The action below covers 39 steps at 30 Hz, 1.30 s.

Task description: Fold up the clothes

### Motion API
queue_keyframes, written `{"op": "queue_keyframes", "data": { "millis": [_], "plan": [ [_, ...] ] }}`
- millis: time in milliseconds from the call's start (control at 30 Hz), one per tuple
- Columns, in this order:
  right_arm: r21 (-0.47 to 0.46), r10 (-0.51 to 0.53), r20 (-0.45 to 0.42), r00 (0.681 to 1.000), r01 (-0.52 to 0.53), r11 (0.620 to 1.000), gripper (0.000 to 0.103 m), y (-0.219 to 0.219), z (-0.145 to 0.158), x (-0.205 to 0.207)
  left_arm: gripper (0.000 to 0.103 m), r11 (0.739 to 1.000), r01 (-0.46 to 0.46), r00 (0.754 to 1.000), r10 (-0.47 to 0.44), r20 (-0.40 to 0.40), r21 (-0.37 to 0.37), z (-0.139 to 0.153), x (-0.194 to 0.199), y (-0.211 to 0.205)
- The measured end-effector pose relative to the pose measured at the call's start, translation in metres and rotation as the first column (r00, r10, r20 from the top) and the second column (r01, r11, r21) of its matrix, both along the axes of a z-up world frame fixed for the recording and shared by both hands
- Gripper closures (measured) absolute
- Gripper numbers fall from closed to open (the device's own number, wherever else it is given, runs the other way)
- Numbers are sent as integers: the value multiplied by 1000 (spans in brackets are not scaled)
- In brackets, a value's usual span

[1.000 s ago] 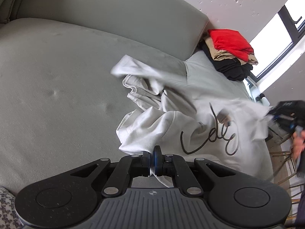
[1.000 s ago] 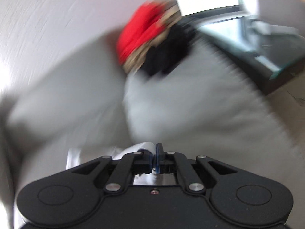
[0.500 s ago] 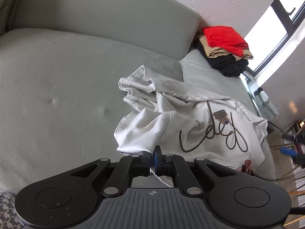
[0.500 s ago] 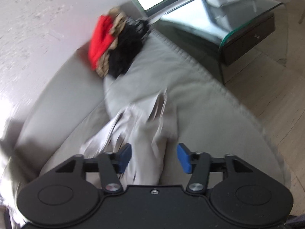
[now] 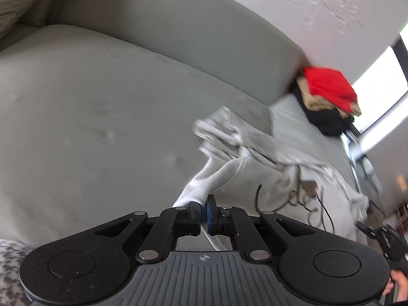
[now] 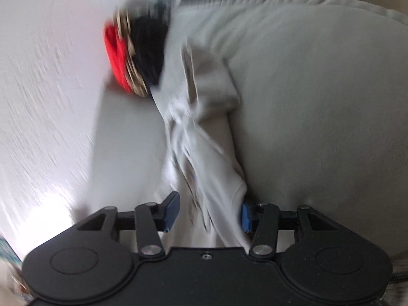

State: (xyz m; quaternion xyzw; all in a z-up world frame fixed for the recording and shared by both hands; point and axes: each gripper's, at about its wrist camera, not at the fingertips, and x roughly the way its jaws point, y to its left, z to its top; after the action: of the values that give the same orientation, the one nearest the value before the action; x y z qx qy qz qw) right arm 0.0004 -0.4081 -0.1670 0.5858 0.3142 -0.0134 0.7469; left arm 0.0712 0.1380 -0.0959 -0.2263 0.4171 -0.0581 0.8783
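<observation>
A white sweatshirt (image 5: 255, 178) with black script lettering lies crumpled on the grey sofa (image 5: 89, 102). My left gripper (image 5: 205, 209) is shut on one edge of it, and the cloth runs taut up from the heap to the blue pads. In the right wrist view the same sweatshirt (image 6: 204, 153) lies as a long bunched strip. My right gripper (image 6: 207, 209) straddles its near end with the jaws closing. The right pad touches the cloth and the left pad stands apart from it. The picture is blurred and rolled sideways. The right gripper (image 5: 382, 234) also shows at the left view's lower right.
A stack of folded clothes (image 5: 329, 94), red on top, then tan and black, sits at the sofa's far end by the window; it shows as the stack (image 6: 135, 58) in the right view. The backrest (image 5: 178, 33) runs behind. A patterned cushion (image 5: 10, 267) lies at lower left.
The right gripper let go of the cloth it held, opened, dropped and rolled, and now has the sweatshirt's end between its jaws. The left gripper drew its edge up, pulling the cloth taut.
</observation>
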Motion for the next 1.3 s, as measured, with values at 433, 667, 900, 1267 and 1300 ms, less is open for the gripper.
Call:
{"op": "queue_keyframes", "data": {
  "millis": [433,667,900,1267,1300],
  "plan": [
    [-116,84,-16,996,-85,990,68,7,-5,2,72,987,53,998,-57,-24,-149,-29,-4,14],
    [-120,124,-7,992,-124,985,68,8,-7,2,72,968,90,994,-103,-45,-233,-57,3,10],
    [-110,129,22,991,-126,986,68,5,-12,8,100,944,80,997,-83,5,-319,-65,20,17],
    [-168,106,48,993,-97,981,98,7,-14,1,103,938,53,994,-83,-74,-344,-75,31,7],
    [-192,106,45,993,-95,977,101,9,-10,0,103,940,54,994,-84,-76,-337,-71,32,6]
  ]
}}
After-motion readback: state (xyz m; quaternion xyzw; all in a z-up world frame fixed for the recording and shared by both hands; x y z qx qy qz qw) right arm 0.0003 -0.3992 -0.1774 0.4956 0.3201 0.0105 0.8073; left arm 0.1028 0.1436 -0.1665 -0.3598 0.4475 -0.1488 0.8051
